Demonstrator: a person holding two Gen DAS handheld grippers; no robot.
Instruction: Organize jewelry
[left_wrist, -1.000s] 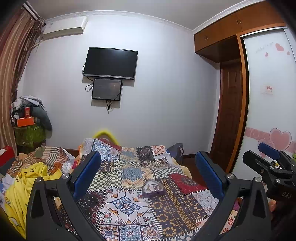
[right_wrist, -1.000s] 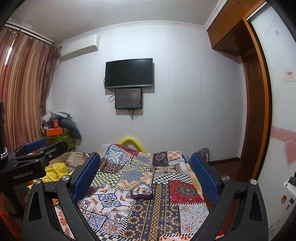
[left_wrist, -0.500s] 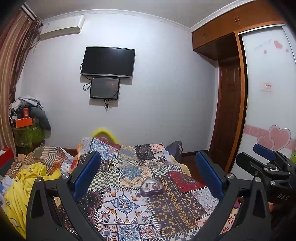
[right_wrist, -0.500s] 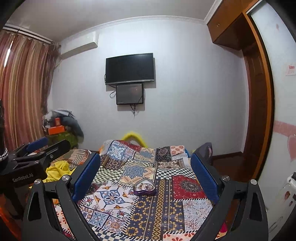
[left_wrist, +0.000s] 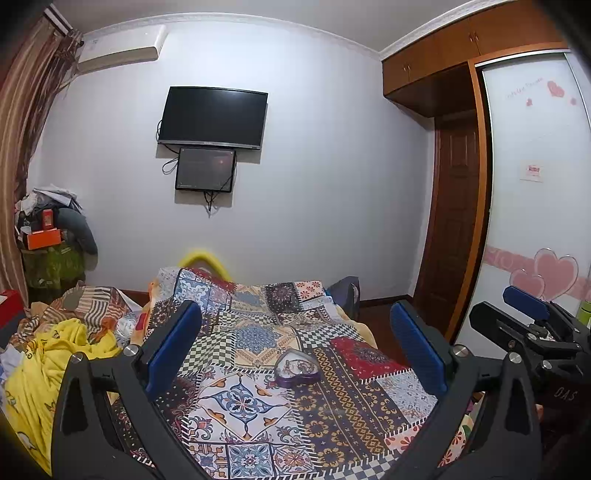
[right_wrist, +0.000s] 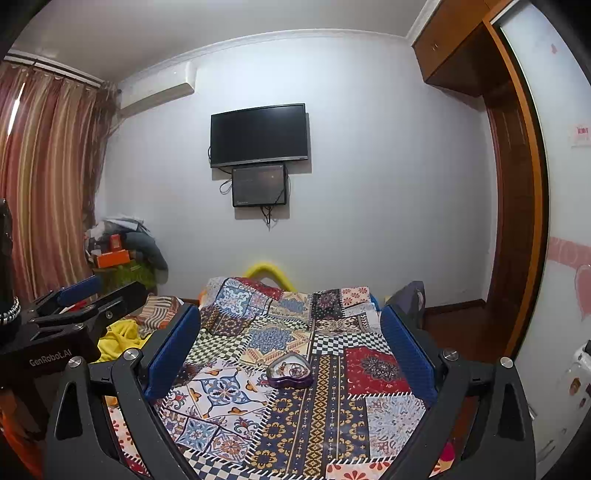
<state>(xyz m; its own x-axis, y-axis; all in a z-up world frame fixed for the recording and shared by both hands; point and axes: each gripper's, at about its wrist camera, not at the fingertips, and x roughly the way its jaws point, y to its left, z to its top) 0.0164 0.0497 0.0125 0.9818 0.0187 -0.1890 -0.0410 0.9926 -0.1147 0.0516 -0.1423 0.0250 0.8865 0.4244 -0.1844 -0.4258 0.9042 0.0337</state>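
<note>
A purple heart-shaped jewelry dish (left_wrist: 297, 369) with tangled jewelry in it sits on the patchwork bed cover (left_wrist: 258, 413). It also shows in the right wrist view (right_wrist: 290, 371). My left gripper (left_wrist: 295, 350) is open and empty, held above the bed short of the dish. My right gripper (right_wrist: 291, 347) is open and empty too, framing the dish from farther back. Each gripper appears at the edge of the other's view: the right one (left_wrist: 524, 317) and the left one (right_wrist: 79, 299).
Yellow and striped bedding (left_wrist: 55, 354) is piled at the left of the bed. A wall TV (left_wrist: 212, 116) hangs ahead. A wooden door (left_wrist: 456, 229) and wardrobe stand on the right. A cluttered stand (left_wrist: 51, 243) is in the left corner. Curtains (right_wrist: 44, 184) hang on the left.
Both views have tilted slightly down and shifted: the dish sits a little higher and closer to centre between the fingers. Both grippers stay open.
</note>
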